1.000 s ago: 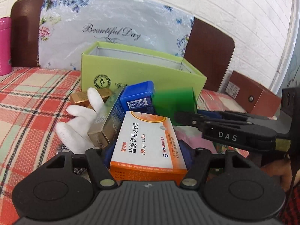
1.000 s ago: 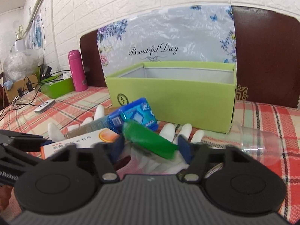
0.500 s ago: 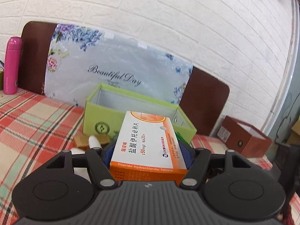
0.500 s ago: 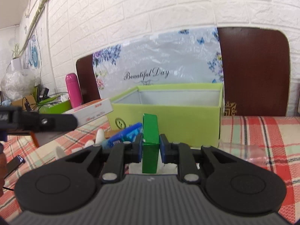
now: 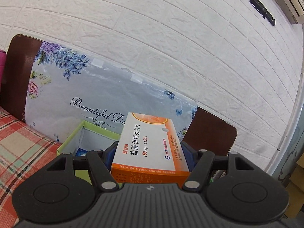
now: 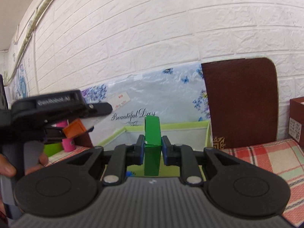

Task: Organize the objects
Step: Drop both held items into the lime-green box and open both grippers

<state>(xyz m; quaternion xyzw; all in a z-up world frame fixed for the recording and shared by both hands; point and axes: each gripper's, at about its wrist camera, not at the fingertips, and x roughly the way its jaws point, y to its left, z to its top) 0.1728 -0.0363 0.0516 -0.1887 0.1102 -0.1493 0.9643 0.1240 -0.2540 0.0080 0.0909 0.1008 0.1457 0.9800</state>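
My left gripper (image 5: 150,152) is shut on a white and orange medicine box (image 5: 150,144) and holds it above the open light-green box (image 5: 76,134). A blue item (image 5: 80,152) lies inside that box. My right gripper (image 6: 152,150) is shut on a green box (image 6: 152,144), held upright over the same light-green box (image 6: 182,127). The left gripper with its orange box end (image 6: 74,129) also shows in the right wrist view, at the left.
A floral "Beautiful Day" bag (image 5: 79,95) and a brown board (image 6: 241,102) lean on the white brick wall behind the box. The table has a red plaid cloth (image 5: 20,148). A pink bottle (image 6: 68,144) stands at the left, a brown box (image 6: 297,121) at the right.
Both grippers rose from the pile on the cloth, each with its box, and moved forward over the light-green box. The gloved hands and the other items dropped out of view.
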